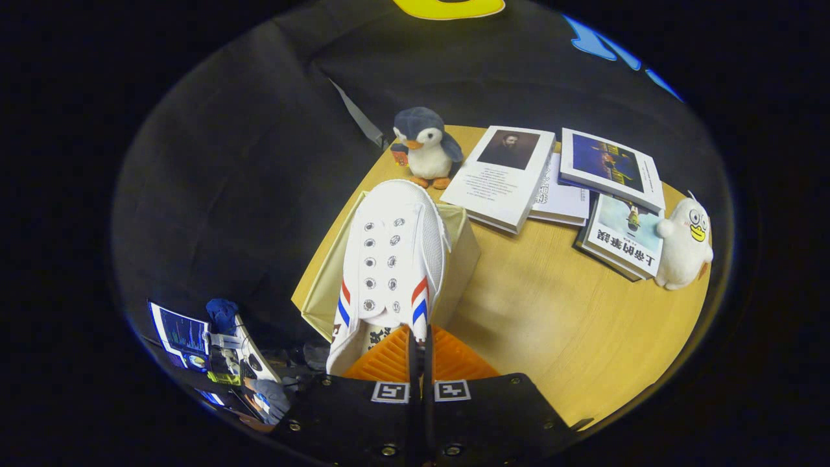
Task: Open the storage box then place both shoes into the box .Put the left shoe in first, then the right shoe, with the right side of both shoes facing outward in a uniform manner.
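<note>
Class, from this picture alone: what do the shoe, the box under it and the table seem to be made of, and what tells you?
Shoe: white canvas or mesh by its weave, metal-looking eyelets; the gripper is shut on it.
Box: probably matte pale card or plastic, thin flat walls.
Table: wood or laminate, visible grain, slight sheen.

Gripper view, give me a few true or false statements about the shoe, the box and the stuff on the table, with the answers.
1. The gripper is shut on the white shoe. True: both fingers pinch its rear edge.
2. The shoe lies flat on the bare table. False: it hangs over the storage box, toe pointing away from the fingers.
3. The penguin plush stands beyond the box, beside the books. True.
4. The shoe is plain white all over. False: it has red and blue stripes on its sides.
5. The white duck plush sits inside the box. False: it stands on the table next to the books.
</note>
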`<state>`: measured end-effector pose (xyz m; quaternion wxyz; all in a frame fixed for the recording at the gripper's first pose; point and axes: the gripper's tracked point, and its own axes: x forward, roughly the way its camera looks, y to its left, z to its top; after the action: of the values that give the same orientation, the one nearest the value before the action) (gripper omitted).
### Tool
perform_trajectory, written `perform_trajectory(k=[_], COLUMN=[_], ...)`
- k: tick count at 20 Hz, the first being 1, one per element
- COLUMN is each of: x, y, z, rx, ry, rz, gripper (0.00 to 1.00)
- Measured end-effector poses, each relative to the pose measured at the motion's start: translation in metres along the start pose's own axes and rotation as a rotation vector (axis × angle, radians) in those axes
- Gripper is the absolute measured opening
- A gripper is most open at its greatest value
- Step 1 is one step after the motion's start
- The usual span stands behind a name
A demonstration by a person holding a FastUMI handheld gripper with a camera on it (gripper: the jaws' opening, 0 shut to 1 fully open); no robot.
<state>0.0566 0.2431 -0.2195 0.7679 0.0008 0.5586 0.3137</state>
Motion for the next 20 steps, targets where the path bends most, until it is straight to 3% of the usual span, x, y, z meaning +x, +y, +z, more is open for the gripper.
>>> perform_trajectory(k=[16, 17, 18, 20], x=[0.062, 0.064, 0.065, 0.057], y=[0.042, 0.048, 0.060, 0.059], z=[0.016, 0.016, 0.025, 0.038], rx=[-0.106, -0.102, -0.094, -0.127], ry=[0.073, 0.069, 0.045, -0.022], rz=[-0.001, 0.025, 0.070, 0.054], gripper=[0.00, 0.02, 0.08, 0.66])
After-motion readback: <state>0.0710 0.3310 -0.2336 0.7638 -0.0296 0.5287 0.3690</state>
